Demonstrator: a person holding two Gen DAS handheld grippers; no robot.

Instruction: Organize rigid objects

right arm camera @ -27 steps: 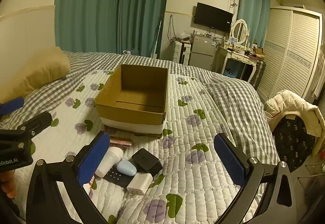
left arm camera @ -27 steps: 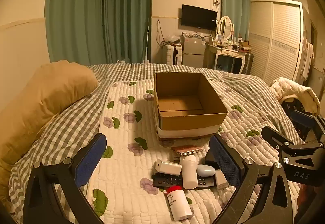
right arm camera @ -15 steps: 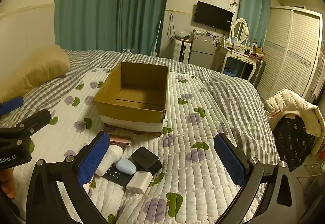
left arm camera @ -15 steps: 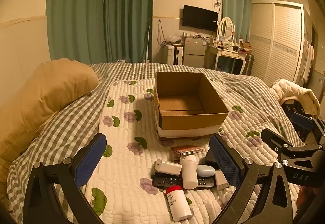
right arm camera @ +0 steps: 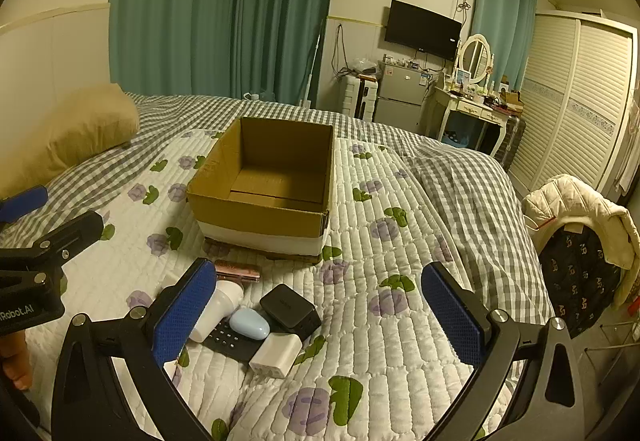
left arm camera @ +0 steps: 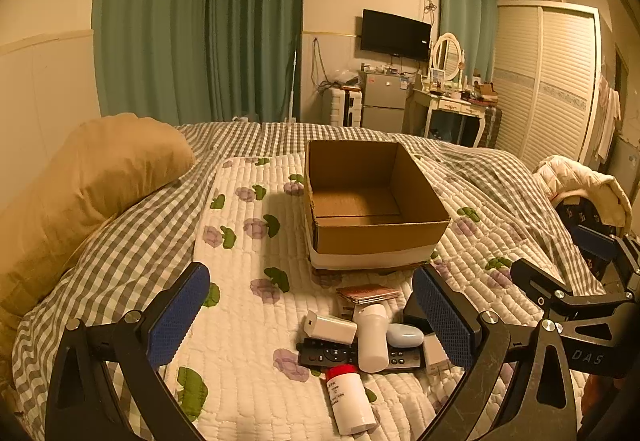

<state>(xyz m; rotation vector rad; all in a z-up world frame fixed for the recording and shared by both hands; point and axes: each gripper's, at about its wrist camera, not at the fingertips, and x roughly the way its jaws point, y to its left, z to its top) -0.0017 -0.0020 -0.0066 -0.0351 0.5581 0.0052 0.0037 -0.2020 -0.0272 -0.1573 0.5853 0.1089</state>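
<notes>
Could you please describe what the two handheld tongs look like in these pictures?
Both are matte black, angular frames with triangular cut-outs and silver bolts at the joints. Each finger carries a flat blue textured pad. The left tongs show white lettering ending "Robot.AI" on their body; the right tongs show pale letters "DAS". No cables or sleeves are visible.

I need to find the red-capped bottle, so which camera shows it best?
The left wrist view: the red-capped bottle lies in full sight on the quilt, nearest the camera, just below the remote. In the right wrist view I cannot make it out; the tool's left finger covers that spot.
</notes>
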